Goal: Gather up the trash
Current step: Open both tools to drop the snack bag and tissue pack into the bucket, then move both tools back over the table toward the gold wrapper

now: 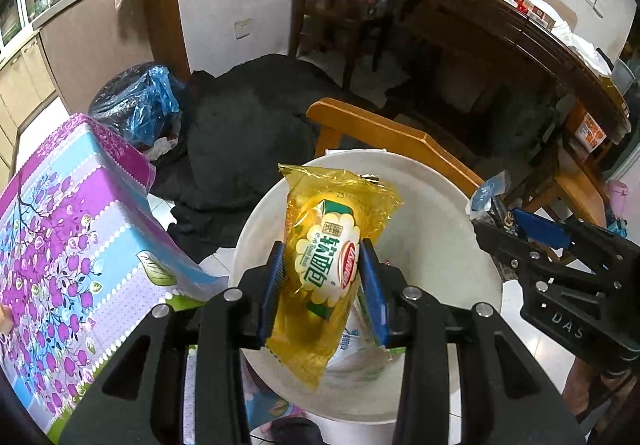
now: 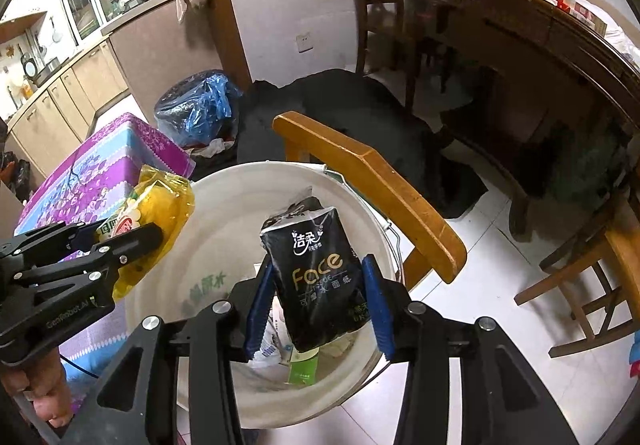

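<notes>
A white bucket (image 1: 440, 205) (image 2: 240, 181) stands on the floor below both grippers, with several wrappers lying at its bottom (image 2: 304, 369). My left gripper (image 1: 322, 249) (image 2: 120, 231) is shut on a yellow bread wrapper (image 1: 324, 229) (image 2: 160, 205), held over the bucket's left side. My right gripper (image 2: 316, 265) (image 1: 500, 219) holds a black tissue pack (image 2: 320, 277) over the bucket's opening. The pack is tilted and both blue pads touch its sides.
A wooden chair's back (image 2: 372, 181) (image 1: 392, 141) crosses just behind the bucket. A floral cloth-covered table (image 1: 60, 225) is on the left. A bin lined with a blue bag (image 1: 148, 101), a black cloth heap (image 1: 248, 125) and a dark dining table (image 1: 500, 17) lie beyond.
</notes>
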### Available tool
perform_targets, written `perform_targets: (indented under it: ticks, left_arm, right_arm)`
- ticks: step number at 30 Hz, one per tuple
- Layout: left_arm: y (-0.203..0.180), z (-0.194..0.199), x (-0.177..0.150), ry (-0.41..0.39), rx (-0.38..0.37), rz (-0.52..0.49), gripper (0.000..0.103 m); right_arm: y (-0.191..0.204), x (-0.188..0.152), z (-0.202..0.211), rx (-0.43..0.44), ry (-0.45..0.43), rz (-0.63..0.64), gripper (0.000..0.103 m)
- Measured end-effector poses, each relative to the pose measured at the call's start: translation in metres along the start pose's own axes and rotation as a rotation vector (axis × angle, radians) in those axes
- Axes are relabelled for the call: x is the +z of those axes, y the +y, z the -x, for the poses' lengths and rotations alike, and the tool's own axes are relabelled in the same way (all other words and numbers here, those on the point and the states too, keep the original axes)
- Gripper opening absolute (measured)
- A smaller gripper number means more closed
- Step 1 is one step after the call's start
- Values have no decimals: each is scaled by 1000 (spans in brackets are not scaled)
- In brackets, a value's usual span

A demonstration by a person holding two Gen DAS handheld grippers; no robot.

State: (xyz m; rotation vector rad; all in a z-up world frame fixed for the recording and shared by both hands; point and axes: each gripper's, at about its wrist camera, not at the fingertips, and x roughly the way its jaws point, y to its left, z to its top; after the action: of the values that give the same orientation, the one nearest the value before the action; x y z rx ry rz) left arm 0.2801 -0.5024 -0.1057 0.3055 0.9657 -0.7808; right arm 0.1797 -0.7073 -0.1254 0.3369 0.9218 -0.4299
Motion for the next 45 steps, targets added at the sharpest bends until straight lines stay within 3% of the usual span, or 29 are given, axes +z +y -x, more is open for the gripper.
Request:
perform_targets:
  ticks: [5,12,34,37,45]
  left_arm:
    - [-2,-3,0,7,8,-6,37]
    - [1,-3,0,0,26,1,54]
    - [2,12,-5,-25,52,-7,55]
    - [3,16,-7,-38,66,-19,55]
    - [20,44,-25,-117,143,-55,55]
  right_arm:
    - [-1,-1,-1,2,-1,-5,48]
    - [-6,-1,-2,14,-6,-18,52]
    - [-5,-4,15,24,-46,-6,55]
    - [-1,-6,27,19,-90,1,55]
    - [28,-29,81,30,-310,44,68]
